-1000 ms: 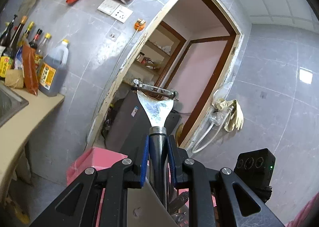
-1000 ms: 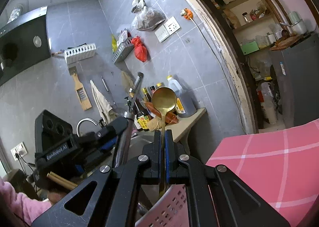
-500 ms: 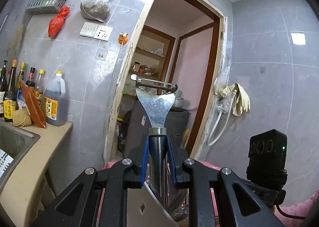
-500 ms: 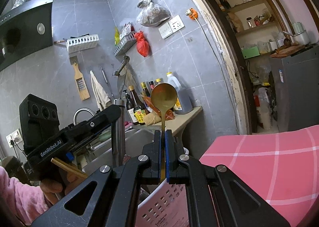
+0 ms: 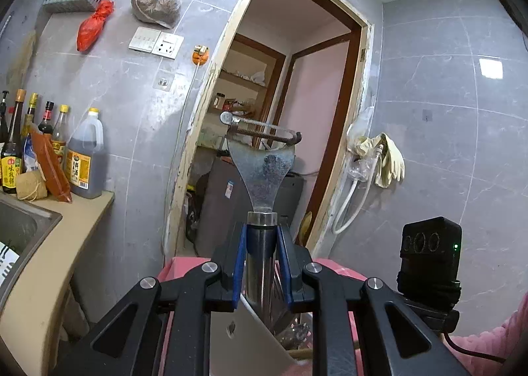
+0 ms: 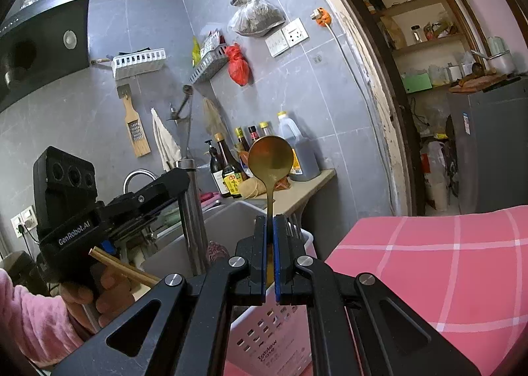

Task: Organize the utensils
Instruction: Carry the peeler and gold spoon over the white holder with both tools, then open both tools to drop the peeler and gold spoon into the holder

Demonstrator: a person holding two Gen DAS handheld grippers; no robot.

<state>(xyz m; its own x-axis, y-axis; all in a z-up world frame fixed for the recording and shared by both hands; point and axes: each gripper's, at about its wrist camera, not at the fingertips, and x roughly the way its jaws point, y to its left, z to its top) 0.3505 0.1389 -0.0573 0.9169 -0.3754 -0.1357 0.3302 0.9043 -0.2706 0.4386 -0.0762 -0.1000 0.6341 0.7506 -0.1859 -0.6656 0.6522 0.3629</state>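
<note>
My left gripper [image 5: 260, 264] is shut on the steel handle of a metal peeler [image 5: 260, 161], held upright with its blade bar at the top. The peeler also shows in the right wrist view [image 6: 189, 211]. My right gripper [image 6: 270, 260] is shut on the thin handle of a gold spoon [image 6: 270, 160], bowl up. Both utensils stand above a white perforated utensil basket [image 6: 264, 339] on the pink checked tablecloth [image 6: 445, 260]. The basket's inside is mostly hidden by the grippers.
A counter [image 5: 49, 244] with a sink [image 5: 19, 227], oil and sauce bottles [image 5: 85, 158] lies to the left. A doorway [image 5: 297, 112] with a grey fridge [image 6: 491, 145] is behind. Wall racks [image 6: 138, 61], a grater [image 6: 133, 125] and bags [image 6: 254, 13] hang above.
Both grippers have tilted and lowered slightly; the views have levelled and the basket shows more. Each still holds its utensil.
</note>
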